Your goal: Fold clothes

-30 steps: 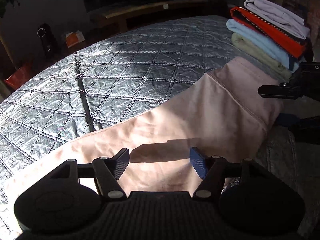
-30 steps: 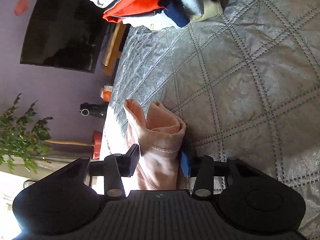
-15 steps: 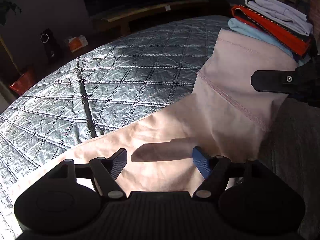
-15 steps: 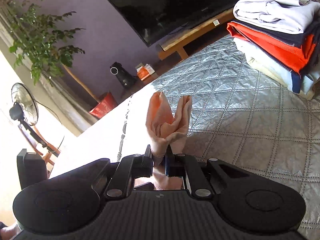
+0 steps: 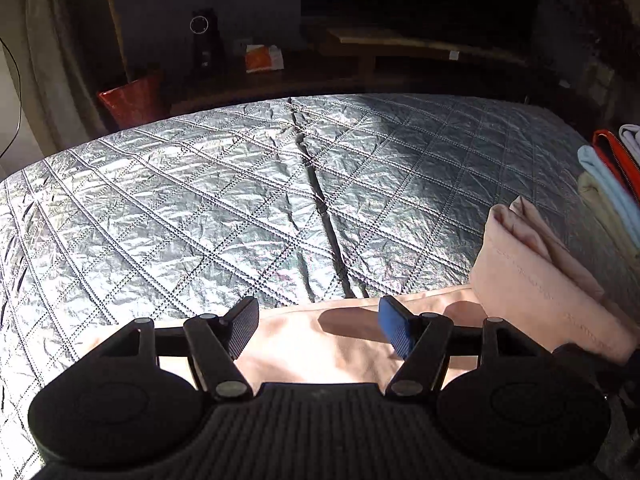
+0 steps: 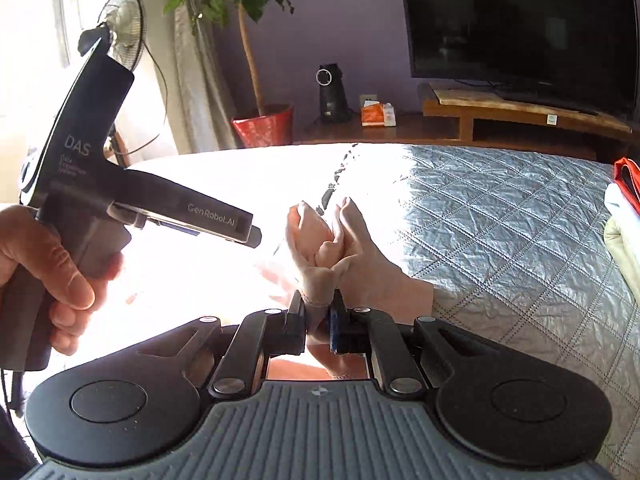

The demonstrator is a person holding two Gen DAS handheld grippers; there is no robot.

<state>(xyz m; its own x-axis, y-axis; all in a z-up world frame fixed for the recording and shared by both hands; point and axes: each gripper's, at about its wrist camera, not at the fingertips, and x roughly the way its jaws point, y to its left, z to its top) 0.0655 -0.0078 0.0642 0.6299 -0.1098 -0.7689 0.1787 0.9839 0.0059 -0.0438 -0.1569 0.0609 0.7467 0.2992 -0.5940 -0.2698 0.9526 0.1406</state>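
A pale pink garment (image 5: 320, 352) lies along the near edge of a silver quilted bedspread (image 5: 200, 208). Its right end rises in a folded bunch (image 5: 532, 280). My right gripper (image 6: 318, 312) is shut on that bunch (image 6: 320, 248), which sticks up between its fingers above the bed. My left gripper (image 5: 318, 312) hovers over the flat part of the garment. Its jaws stand wide and are closing a little, with no cloth pinched between them. In the right wrist view a person's hand (image 6: 44, 268) holds the left gripper's handle, to the left of the bunch.
A stack of folded clothes (image 5: 612, 184) sits at the bed's right edge, also the stack (image 6: 624, 208). Beyond the bed stand a TV (image 6: 520, 24) on a wooden stand (image 6: 520, 112), a red plant pot (image 6: 264, 126), a black speaker (image 6: 332, 92) and a fan (image 6: 120, 32).
The right gripper shut on the garment's bunched end, rolled upright and lifted it. The left gripper's view swung across the bed, and the raised cloth now stands at its right.
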